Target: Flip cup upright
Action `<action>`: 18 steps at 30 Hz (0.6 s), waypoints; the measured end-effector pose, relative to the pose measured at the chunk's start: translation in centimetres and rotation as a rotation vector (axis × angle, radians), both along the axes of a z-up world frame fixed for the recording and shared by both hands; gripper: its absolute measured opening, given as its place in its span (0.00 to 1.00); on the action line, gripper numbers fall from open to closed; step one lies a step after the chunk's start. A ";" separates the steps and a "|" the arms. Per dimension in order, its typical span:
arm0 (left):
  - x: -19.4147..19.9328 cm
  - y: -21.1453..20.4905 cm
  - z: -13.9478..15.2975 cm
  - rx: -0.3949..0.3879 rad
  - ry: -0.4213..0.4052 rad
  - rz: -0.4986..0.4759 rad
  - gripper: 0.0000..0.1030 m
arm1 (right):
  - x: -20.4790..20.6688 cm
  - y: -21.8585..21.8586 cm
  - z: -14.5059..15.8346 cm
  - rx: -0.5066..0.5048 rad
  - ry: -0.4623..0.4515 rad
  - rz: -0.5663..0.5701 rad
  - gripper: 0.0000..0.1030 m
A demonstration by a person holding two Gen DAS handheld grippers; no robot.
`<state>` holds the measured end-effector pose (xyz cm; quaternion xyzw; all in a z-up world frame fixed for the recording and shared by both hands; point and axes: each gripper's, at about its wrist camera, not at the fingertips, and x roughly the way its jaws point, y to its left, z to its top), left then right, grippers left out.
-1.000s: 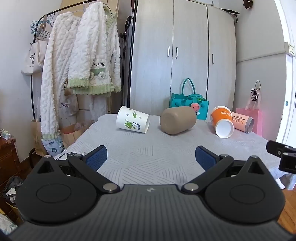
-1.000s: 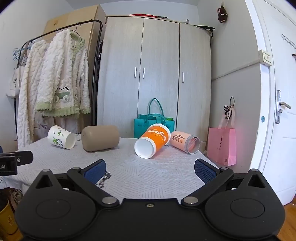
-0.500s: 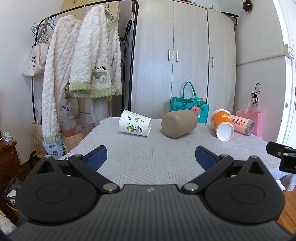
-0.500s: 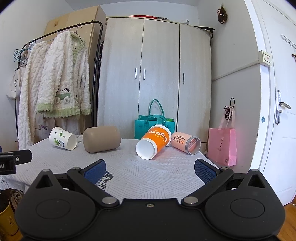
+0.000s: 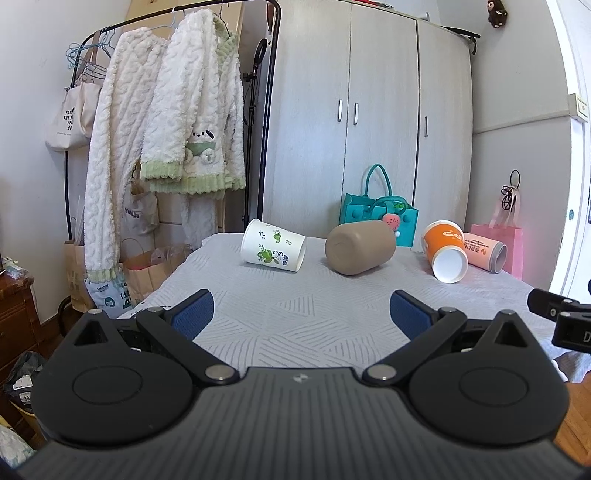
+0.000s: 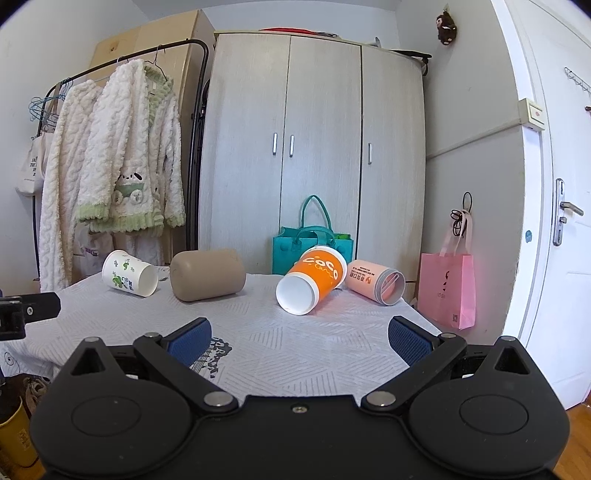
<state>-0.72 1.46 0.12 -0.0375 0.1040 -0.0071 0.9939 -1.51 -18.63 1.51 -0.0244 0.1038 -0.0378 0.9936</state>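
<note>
Blue-padded left tongs [image 5: 301, 314] sat open and empty over the near edge of the tabletop [image 5: 295, 325], which wore a grey-white patterned cloth. Right tongs [image 6: 299, 334] likewise spread wide, nothing between the pads, hanging over the same cloth near a dark printed patch [image 6: 216, 356]. Each tool showed at the edge of the other's view: right one at the right edge of the left camera, left one at the left edge of the right camera.

Four cups lay on their sides across the far half of the tabletop, all well apart from both tongs. Left to right: white cup with green leaf print [image 5: 272, 246], mouth facing right; tan cup [image 5: 360, 247], base toward the cameras; orange cup [image 6: 312, 280], white mouth toward the cameras and tilted down; pink cup [image 6: 373, 282], mouth toward the right-front. Orange and pink cups were touching or nearly so; could not tell which. White and tan were near each other with a gap between.

Behind the tabletop: teal tote bag [image 6: 313, 243] against a pale grey wardrobe [image 6: 317, 147]. Left of that, a clothes rack [image 5: 177, 22] with white fluffy garments trimmed in green [image 5: 195, 122]. Pink paper bag [image 6: 448, 288] stood on the right by a white door [image 6: 554, 184].
</note>
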 end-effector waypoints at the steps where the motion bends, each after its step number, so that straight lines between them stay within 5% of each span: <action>1: 0.0 0.0 0.0 -0.001 0.001 0.000 1.00 | 0.0 0.0 0.0 0.000 0.000 0.000 1.00; 18: -0.4 0.6 0.1 -0.011 0.006 0.007 1.00 | 0.2 0.3 -0.2 0.003 0.018 0.004 1.00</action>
